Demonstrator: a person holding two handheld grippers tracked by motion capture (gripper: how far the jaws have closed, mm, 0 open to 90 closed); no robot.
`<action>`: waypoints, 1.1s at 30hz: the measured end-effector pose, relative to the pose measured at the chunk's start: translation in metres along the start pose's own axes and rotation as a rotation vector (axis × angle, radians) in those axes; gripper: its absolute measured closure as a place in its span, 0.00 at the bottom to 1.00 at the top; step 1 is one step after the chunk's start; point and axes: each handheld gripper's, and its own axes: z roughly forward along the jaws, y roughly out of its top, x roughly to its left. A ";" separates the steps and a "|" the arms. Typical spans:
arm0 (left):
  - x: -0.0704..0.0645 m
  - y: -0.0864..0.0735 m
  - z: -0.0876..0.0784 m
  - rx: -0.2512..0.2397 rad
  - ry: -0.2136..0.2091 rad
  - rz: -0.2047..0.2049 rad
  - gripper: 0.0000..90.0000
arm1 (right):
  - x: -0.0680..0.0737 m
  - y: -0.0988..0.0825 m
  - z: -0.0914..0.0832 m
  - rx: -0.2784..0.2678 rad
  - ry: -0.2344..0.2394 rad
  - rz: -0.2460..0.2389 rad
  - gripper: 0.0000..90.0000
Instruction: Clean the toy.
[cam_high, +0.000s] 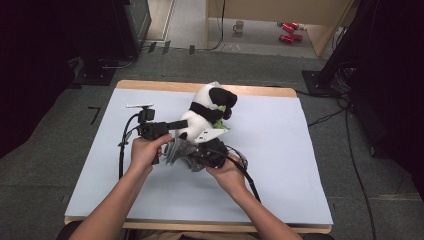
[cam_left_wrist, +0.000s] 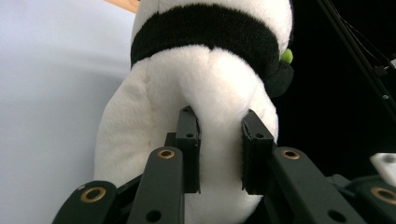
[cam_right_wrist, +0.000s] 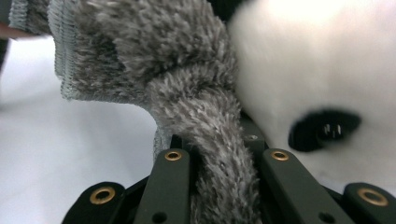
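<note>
Right gripper clamped on grey cloth, left gripper pinching panda, fingers biting plush. Mid-counter, panda upright just beyond both hands. Risk: cloth slipping free, or panda toppling under uneven pull.

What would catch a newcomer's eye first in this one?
The black-and-white panda toy sitting upright near the middle of the pale blue table, toward its far edge. The left tool pinches a fold of its white plush, while the right tool is clamped on a fuzzy grey cloth pressed against the panda's near side.
</note>
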 end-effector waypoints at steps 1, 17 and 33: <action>0.001 0.000 -0.001 -0.005 0.000 -0.003 0.82 | -0.001 -0.001 0.001 0.004 -0.001 0.004 0.88; 0.004 0.005 -0.010 -0.028 -0.045 -0.042 0.82 | -0.023 -0.018 0.014 0.082 -0.051 0.089 0.88; 0.007 0.011 -0.022 -0.021 -0.096 -0.029 0.82 | -0.062 -0.030 0.003 0.101 -0.141 0.210 0.88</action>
